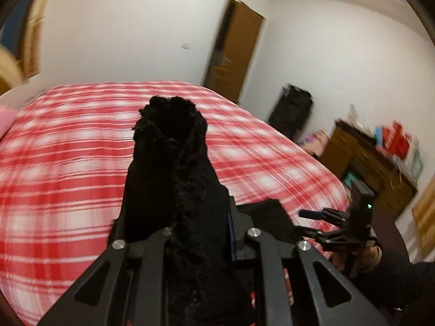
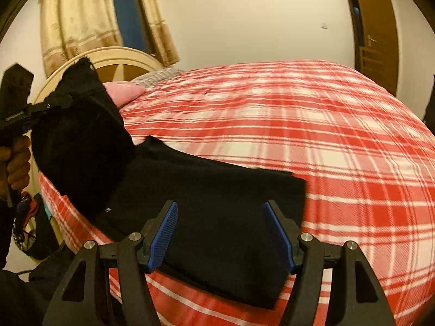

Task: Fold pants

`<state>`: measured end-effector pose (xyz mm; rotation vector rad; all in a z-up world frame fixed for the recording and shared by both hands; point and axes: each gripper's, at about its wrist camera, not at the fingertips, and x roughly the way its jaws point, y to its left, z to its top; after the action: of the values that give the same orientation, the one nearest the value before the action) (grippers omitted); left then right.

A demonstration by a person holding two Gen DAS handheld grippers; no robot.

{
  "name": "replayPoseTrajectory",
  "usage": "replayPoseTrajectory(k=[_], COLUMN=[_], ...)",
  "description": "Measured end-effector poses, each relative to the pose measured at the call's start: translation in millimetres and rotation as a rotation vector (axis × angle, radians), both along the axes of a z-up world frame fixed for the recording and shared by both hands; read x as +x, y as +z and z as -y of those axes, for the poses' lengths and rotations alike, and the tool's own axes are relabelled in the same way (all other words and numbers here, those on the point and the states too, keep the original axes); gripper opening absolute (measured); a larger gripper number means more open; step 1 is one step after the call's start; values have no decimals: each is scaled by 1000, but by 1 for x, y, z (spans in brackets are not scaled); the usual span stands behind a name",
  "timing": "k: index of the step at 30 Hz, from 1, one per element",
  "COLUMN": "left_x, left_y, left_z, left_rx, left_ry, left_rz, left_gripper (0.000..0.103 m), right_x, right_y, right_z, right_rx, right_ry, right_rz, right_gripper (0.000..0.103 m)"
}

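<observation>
Right wrist view: the right tool [image 2: 220,235] hangs with blue-padded fingers [image 2: 163,233] spread apart over the black fuzzy fabric pants [image 2: 217,203], lying on the red-and-white plaid bed [image 2: 339,135]. At ten o'clock, the left tool [image 2: 58,102] clamps a raised pants end.

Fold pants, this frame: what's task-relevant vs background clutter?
In play:
- black pants, one end lifted
- left gripper, shut on the lifted end
- right gripper, open over the flat part
- plaid bed, work surface

Lying about:
- pink pillow
- cluttered wooden desk
- curtains
- door
</observation>
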<state>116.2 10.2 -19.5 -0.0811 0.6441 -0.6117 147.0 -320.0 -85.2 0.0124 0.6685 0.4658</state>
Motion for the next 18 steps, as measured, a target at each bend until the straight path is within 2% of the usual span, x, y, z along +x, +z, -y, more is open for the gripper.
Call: replayPoseTrajectory(k=[6, 12, 14, 17, 18], left_x=[7, 7, 6, -3, -8], left_y=[-26, -69, -79, -77, -72], left_z=[85, 144, 154, 162, 163], left_rx=[137, 261, 270, 222, 208], left_ry=[-116, -155, -168, -216, -230], left_rz=[-47, -92, -99, -122, -109], left_gripper=[18, 19, 21, 26, 37], right_x=[5, 19, 22, 25, 25], right_y=[-9, -18, -21, -25, -26], right_z=[35, 58, 62, 69, 71], right_rx=[28, 153, 176, 202, 217], right_ry=[-67, -133, -141, -162, -178], right_rz=[-15, -83, -95, -103, -102], right_gripper=[67, 67, 67, 67, 67])
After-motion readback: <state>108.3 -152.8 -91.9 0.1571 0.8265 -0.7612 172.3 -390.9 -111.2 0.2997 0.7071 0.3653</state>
